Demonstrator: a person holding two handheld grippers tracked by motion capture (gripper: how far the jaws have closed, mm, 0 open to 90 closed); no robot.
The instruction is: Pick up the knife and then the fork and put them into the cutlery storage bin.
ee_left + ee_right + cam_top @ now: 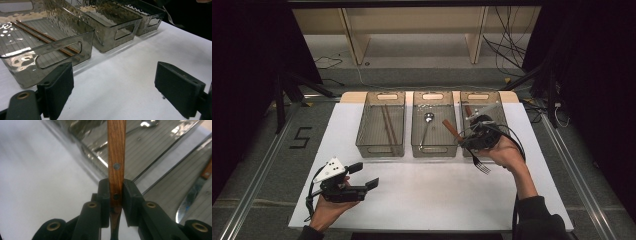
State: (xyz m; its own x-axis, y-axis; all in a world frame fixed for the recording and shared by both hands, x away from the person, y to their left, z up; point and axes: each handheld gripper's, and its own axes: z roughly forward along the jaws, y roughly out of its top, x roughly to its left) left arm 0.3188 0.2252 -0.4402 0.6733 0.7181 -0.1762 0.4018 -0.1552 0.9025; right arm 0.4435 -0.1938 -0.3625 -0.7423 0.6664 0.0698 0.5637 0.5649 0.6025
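White table (422, 190), three smoked bins: right gripper (467, 137) clamped on wooden-handled fork (462, 142), best eased level over right bin (497, 102); left gripper (364, 177) idle, jaws apart.

At the table's (422, 190) 12 o'clock edge, 3 smoky clear plastic bins sit side by side on the white top. The left bin (381, 125) holds a pair of brown chopsticks (388, 129) lying lengthwise. The middle bin (434, 125) holds a metal spoon (427, 125), bowl toward 12 o'clock. The right bin (504, 107) holds a knife (192, 195) with a wooden handle. On the floor at 9 o'clock, black tape forms a 5 (301, 137). Beyond the table at 12 o'clock stands a wooden shelf frame (412, 30), with loose cables (507, 45) at 1 o'clock.
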